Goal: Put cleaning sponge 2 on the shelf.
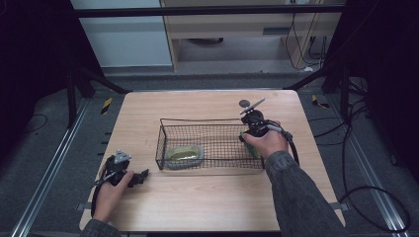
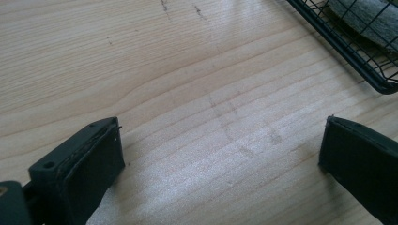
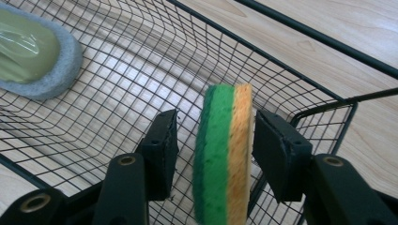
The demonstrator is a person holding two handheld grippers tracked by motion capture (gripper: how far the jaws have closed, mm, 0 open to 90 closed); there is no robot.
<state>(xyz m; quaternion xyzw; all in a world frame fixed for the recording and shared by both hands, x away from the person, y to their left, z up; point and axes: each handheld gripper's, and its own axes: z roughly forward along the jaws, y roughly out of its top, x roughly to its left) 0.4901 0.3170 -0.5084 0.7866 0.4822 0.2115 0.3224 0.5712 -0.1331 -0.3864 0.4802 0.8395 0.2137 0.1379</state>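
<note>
A green and orange sponge stands on edge between the jaws of my right gripper, at the right end of the black wire basket. The left pad stands clear of the green face and the right pad lies close against the orange side, so the gripper is open. From above, the right gripper reaches down inside the basket. A grey-rimmed scrubber with a green top lies at the basket's left end. My left gripper rests open over bare wood.
The wooden table has free room in front of the basket. A small dark disc lies behind the basket's right end. The basket's corner is close to the left gripper's right side. Cables run on the floor at the right.
</note>
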